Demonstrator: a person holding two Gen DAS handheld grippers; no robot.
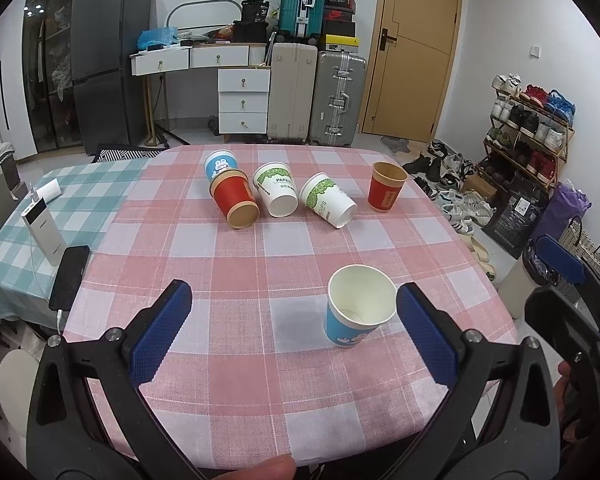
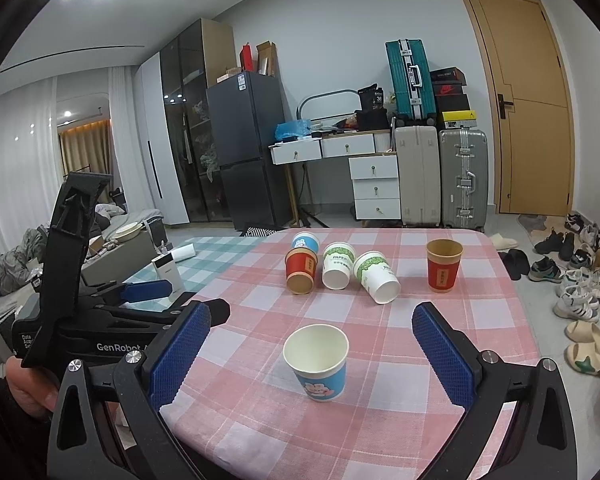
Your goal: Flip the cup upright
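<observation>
Blue paper cup (image 2: 317,364) with cartoon print stands upright and empty near the table's (image 1: 260,400) front edge; left gripper (image 1: 294,336) and right gripper (image 2: 312,356) both spread wide, holding nothing.

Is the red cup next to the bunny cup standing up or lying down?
Lying down. The red cup rests on its side, its open mouth facing the camera.

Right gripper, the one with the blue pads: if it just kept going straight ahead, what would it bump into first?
Most likely the upright blue cup, standing on the pink checked tablecloth between the open fingers of the right gripper. Depth is uncertain, so it might pass just above the rim.
</observation>
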